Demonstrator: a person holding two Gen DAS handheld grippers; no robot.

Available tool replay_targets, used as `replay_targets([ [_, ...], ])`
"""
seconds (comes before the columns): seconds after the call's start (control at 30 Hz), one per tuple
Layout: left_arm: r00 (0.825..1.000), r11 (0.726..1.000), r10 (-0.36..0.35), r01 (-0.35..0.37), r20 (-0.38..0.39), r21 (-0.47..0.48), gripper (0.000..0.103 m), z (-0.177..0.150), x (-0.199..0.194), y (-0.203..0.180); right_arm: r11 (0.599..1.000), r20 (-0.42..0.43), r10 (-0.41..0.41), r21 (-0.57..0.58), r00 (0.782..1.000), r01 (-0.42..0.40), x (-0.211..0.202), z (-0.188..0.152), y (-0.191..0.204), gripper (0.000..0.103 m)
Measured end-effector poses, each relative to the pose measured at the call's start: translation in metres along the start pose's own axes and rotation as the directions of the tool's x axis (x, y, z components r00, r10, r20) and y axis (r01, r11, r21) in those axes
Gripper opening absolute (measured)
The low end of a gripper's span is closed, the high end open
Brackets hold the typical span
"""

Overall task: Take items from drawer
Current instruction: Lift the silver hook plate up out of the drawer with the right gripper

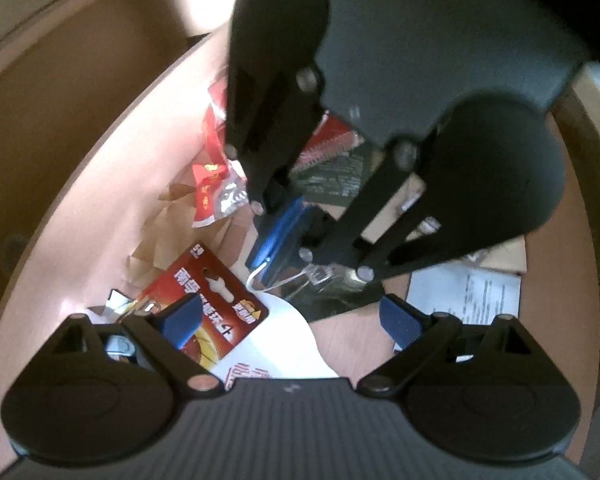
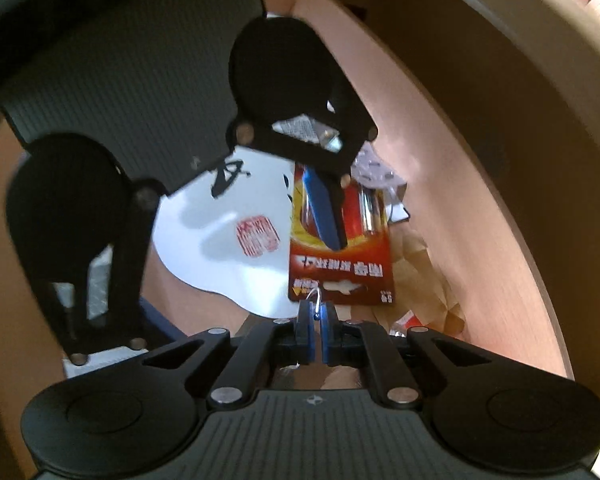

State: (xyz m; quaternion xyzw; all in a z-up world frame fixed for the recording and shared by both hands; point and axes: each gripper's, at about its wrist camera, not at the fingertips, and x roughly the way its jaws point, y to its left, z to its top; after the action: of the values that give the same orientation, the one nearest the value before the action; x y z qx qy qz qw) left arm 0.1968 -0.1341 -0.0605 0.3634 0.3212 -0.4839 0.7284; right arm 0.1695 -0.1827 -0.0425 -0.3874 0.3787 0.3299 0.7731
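Binder clip [image 2: 315,300] pinched in right claw [image 2: 315,334]

Both views are dim, warm and softly blurred; fisheye bending curves the drawer wall [image 1: 112,184], glare whitens its upper edge, perhaps from overhead light.

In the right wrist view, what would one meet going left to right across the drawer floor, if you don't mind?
White paper sheet with a red seal stamp → red battery blister card → crumpled brown paper → pale wooden drawer wall.
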Motion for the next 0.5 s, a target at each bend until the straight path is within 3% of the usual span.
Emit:
replay_targets([
  [0.13,1.0,1.0,0.0,0.0,0.031,0.026,0.097,-0.001,-0.002,-0.003,0.998,0.045,0.056,0.019,0.997,-0.057,-0.012,-0.001,-0.003,0.003],
  [0.33,0.999,1.0,0.013,-0.014,0.045,0.017,0.097,-0.001,-0.005,0.003,0.997,0.099,0.075,-0.014,0.992,-0.074,-0.026,-0.003,0.003,0.003],
  [0.5,0.996,1.0,0.01,-0.011,0.087,0.015,0.097,0.001,-0.017,0.006,0.997,0.203,0.075,0.003,0.976,-0.077,-0.048,-0.005,-0.002,0.003],
])
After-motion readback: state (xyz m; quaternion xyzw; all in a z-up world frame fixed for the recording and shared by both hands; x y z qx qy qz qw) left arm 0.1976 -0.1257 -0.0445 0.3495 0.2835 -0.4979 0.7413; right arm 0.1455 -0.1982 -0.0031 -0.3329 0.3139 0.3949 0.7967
